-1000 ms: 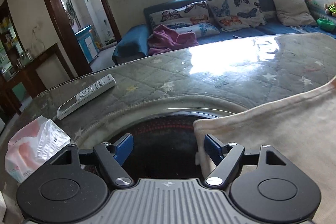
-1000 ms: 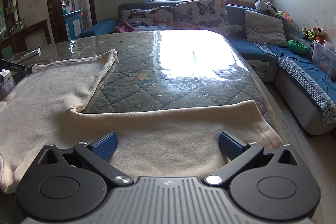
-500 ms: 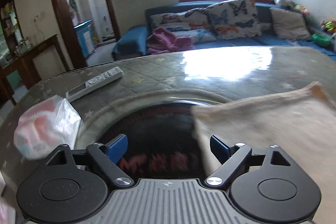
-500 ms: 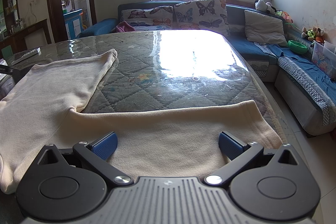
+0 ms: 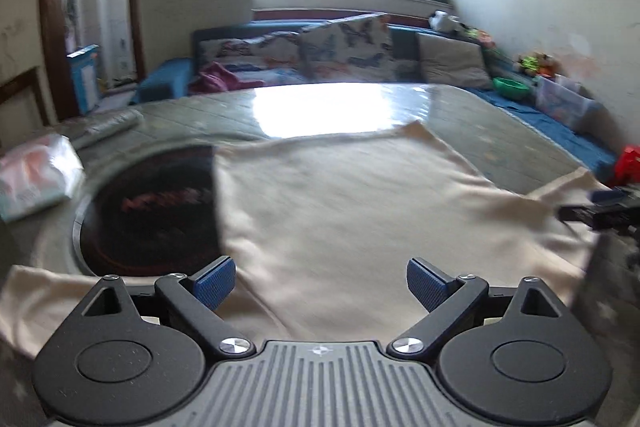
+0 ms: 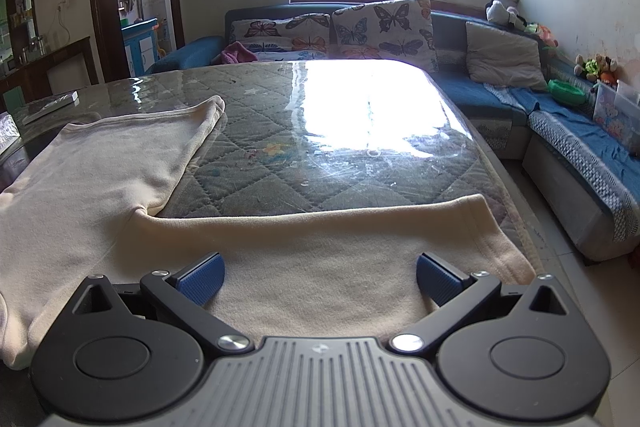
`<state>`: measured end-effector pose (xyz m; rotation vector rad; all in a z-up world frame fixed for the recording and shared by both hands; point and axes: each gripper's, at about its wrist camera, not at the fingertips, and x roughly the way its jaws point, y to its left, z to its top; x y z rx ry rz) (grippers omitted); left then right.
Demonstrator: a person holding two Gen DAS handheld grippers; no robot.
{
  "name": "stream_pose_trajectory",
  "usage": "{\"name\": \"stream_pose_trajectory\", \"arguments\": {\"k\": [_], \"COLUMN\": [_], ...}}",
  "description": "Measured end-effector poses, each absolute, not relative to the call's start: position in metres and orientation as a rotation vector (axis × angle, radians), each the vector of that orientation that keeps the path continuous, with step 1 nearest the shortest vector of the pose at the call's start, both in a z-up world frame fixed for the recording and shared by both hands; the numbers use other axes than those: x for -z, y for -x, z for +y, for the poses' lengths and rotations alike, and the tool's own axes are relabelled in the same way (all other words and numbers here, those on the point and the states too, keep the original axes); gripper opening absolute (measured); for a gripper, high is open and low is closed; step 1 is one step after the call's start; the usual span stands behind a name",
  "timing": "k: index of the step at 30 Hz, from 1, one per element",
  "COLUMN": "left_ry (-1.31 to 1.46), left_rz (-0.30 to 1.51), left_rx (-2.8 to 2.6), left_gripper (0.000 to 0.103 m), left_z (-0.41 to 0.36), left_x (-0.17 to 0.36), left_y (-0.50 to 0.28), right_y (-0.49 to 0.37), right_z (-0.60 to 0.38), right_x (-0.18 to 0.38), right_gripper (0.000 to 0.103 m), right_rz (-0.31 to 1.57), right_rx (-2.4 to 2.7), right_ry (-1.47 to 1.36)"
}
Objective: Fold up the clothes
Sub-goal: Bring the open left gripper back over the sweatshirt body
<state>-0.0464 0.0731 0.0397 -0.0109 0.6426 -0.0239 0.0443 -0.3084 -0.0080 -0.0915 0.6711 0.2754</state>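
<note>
Left gripper (image 5: 321,281) spread wide over cream garment (image 5: 360,211), gripping nothing. Right gripper (image 6: 319,281) likewise spread, above garment's near leg by table (image 6: 360,131) right edge. Farther left: tissue pack (image 5: 34,179), remote control (image 6: 52,103). Beyond: sofa (image 6: 500,99).

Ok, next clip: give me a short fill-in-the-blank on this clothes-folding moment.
1. The garment spread on the table is ____ in colour.
2. Both the left claw and the right claw have their jaws ____.
3. The sofa cushions carry a ____ print.

Missing words: cream; open; butterfly
</note>
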Motion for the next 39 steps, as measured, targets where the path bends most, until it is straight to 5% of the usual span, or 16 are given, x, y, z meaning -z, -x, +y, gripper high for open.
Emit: {"name": "stream_pose_trajectory", "arguments": {"k": [14,39], "left_ry": [-0.171,-0.154], "left_rz": [0.631,0.629], "left_rx": [0.162,0.277], "left_gripper": [0.093,0.094], "left_z": [0.028,-0.014], "left_x": [-0.024,-0.033], "left_y": [0.062,0.022], "right_y": [0.005,0.003], "right_z": [-0.243,-0.324], "right_x": [0.002,0.006], "right_gripper": [0.103,0.103], "right_rz": [0.626,0.691], "right_rx": [-0.421,-0.153], "right_ry": [0.315,0.091]}}
